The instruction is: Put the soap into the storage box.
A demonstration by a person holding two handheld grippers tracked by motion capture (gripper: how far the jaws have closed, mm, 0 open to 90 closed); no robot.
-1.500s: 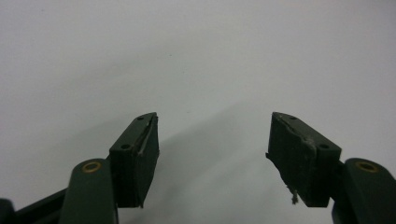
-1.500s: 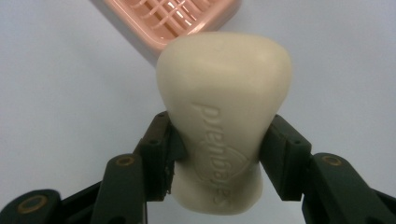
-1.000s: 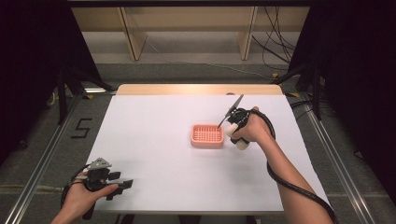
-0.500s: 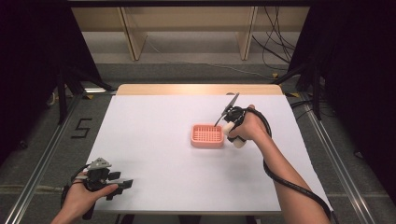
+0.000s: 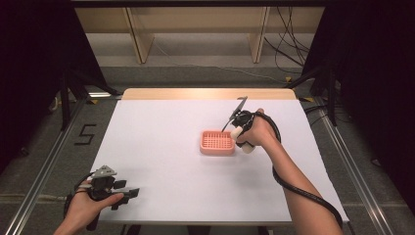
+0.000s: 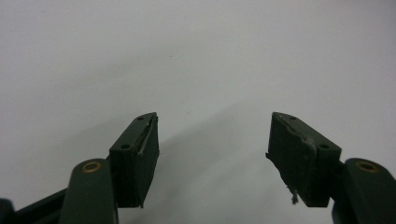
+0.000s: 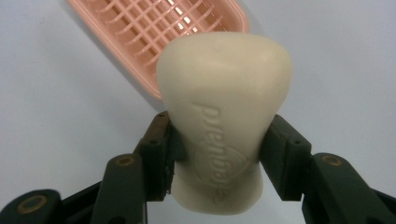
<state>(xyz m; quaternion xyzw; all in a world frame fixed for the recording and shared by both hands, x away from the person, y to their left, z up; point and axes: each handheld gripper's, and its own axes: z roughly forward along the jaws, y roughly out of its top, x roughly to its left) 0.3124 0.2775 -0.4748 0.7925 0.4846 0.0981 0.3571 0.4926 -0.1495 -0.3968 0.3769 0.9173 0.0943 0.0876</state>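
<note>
Pinching cream soap bar (image 7: pixel 223 126) by its sides, right gripper (image 7: pixel 219 154) holds it beside pink soap dish (image 5: pixel 217 142), ready for placing; left gripper (image 6: pixel 212 158) spread, idle.

I work at a white table (image 5: pixel 161 147) with a pale wooden far edge. Beyond it stands a light wooden shelf (image 5: pixel 195 29) on a grey floor (image 5: pixel 44 147) strewn with cables (image 5: pixel 288 49). Black curtains (image 5: pixel 34 58) hang at both sides. A "5" (image 5: pixel 84 134) marks the floor at my left.
</note>
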